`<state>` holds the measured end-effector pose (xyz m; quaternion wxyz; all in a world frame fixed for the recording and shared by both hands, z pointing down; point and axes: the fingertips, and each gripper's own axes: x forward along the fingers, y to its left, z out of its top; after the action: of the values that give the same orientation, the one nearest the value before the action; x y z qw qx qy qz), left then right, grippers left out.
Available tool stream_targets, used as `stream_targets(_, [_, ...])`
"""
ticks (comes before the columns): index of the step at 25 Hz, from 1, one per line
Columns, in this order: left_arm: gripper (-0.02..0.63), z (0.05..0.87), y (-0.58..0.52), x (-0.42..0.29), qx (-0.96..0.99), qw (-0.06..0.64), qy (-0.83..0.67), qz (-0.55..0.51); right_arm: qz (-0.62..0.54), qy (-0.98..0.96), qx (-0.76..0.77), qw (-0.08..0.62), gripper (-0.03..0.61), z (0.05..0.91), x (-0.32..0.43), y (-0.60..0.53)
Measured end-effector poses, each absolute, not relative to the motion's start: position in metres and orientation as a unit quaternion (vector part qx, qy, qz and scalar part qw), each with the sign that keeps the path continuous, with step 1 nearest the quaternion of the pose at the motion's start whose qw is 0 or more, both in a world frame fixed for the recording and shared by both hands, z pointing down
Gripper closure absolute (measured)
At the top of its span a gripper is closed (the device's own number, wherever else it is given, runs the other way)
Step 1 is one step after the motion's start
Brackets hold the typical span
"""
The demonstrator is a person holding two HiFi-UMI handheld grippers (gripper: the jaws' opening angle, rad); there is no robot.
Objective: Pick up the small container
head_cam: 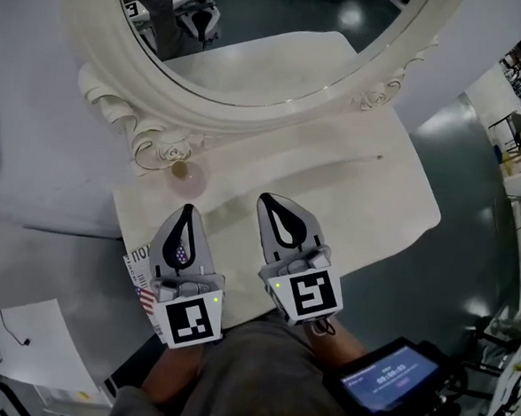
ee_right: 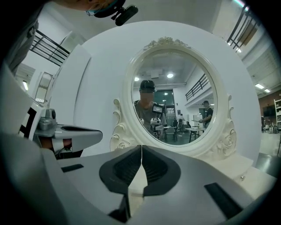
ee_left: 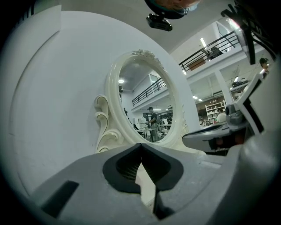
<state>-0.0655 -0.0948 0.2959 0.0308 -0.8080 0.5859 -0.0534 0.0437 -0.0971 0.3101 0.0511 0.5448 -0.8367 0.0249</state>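
Ornate mirror (head_cam: pixel 270 66) behind container (head_cam: pixel 189 180) (pinkish)

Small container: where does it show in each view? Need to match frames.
Head view: small container left of centre, on the table, at the scrolled foot of the mirror.
Left gripper view: not in it.
Right gripper view: not in it.
Shared landmark: the oval mirror, top of the head view, centre of the left gripper view and the right gripper view.

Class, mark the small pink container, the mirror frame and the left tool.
small pink container (head_cam: pixel 191 182), head view, on its pink top.
mirror frame (head_cam: pixel 249 115), head view, on its lower rim.
left tool (head_cam: pixel 187 210), head view, at its closed tips.
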Motion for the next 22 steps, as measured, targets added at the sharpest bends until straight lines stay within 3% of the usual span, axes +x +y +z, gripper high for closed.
stream_targets(16, [0.595, 0.31, -0.172, -0.086, -0.77, 0.051, 0.633, -0.063, 0.091, -0.883, 0.455, 0.066, 0.563, 0.348, 0.01, -0.185])
stream_targets(18, [0.521, 0.312, -0.18, -0.088, -0.771, 0.041, 0.633, -0.059, 0.097, -0.887, 0.446, 0.066, 0.563, 0.346, 0.005, -0.191])
stream_targets(22, [0.433, 0.323, -0.192, -0.092, -0.772, 0.016, 0.632, -0.064, 0.11, -0.893, 0.431, 0.069, 0.563, 0.348, -0.003, -0.2])
